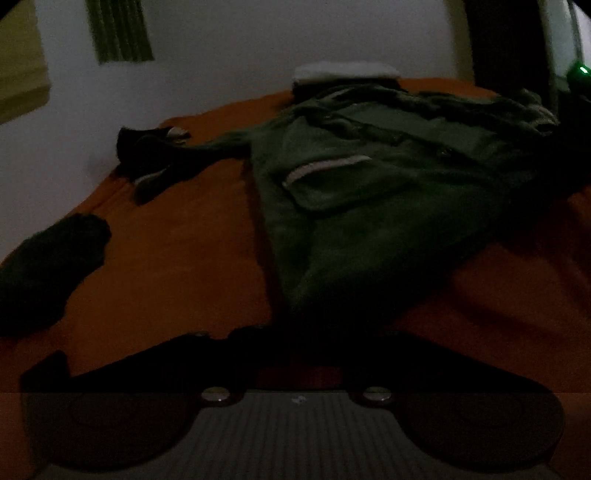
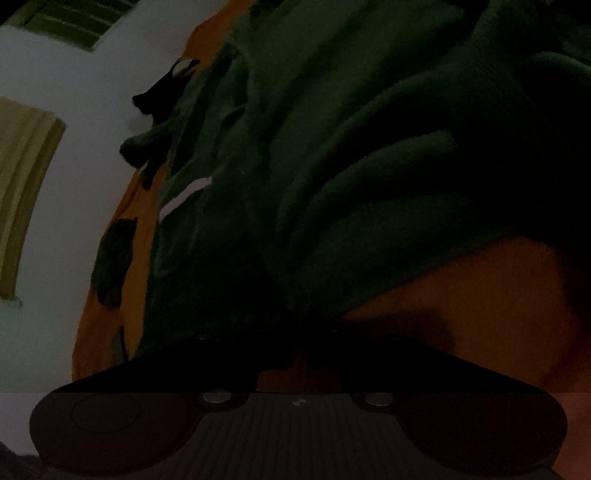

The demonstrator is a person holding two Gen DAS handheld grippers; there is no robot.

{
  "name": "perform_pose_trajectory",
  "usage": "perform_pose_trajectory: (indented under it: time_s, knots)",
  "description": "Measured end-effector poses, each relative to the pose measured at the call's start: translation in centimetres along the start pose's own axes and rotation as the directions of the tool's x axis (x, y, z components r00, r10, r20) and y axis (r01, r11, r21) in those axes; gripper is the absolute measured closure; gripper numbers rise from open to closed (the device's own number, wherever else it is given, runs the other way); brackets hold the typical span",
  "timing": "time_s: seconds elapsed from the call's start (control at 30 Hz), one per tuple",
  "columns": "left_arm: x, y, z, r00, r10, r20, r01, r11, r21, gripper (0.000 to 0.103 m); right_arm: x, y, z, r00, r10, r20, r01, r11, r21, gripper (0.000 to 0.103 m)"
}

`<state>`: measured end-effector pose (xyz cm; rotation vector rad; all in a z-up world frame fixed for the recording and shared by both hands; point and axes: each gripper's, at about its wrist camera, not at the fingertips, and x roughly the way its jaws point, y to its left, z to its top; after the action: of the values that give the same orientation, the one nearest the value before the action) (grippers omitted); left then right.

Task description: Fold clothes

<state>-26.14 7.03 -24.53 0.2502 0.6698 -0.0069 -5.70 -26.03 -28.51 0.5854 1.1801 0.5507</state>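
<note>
A dark green fleece garment (image 1: 369, 192) with a pale stripe at a pocket lies spread on an orange bed sheet (image 1: 184, 240). My left gripper (image 1: 299, 350) is low at the garment's near corner; its dark fingers seem pinched on the cloth edge. In the right wrist view the same green garment (image 2: 332, 166) fills the frame in bunched folds. My right gripper (image 2: 303, 350) sits at its lower edge, and its fingers look closed on the fabric. The light is very dim.
A small dark garment (image 1: 151, 155) and another dark piece (image 1: 48, 266) lie on the sheet at the left. A white folded item (image 1: 343, 74) sits at the far edge. A white wall with a window (image 1: 118, 29) is behind.
</note>
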Motion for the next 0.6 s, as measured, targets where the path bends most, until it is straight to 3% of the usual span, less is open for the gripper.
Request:
perform_pose_trajectory:
  time_s: [0.07,0.13,0.27,0.4,0.53,0.6]
  knots:
    - [-0.6,0.0,0.9,1.000,-0.011,0.027,0.011,1.000,0.008,0.031,-0.3,0.2,0.3,1.000,0.012,-0.008,-0.012,1.000,-0.003,0.081]
    - [-1.3,0.1,1.9,0.998,-0.030,0.062,0.029,0.999,0.018,0.029,-1.4,0.4,0.6,1.000,0.015,0.016,-0.015,1.000,-0.020,0.067]
    - [-2.5,0.1,4.1,0.988,-0.076,0.136,0.070,0.997,0.043,0.020,-4.8,0.5,1.0,0.995,-0.025,0.100,0.031,0.998,-0.054,0.066]
    - [-0.5,-0.9,8.8,0.962,-0.182,0.206,0.172,0.983,0.062,0.019,-8.5,0.0,0.3,0.963,-0.167,0.212,0.187,0.979,-0.079,0.066]
    - [3.7,-2.8,14.7,0.920,-0.363,0.147,0.350,0.931,0.105,0.018,-11.9,-1.1,-1.3,0.910,-0.311,0.273,0.354,0.926,-0.127,0.064]
    - [5.7,-4.9,17.8,0.889,-0.451,0.086,0.431,0.884,0.182,0.016,-12.1,-1.5,-2.0,0.919,-0.322,0.228,0.359,0.923,-0.141,0.060]
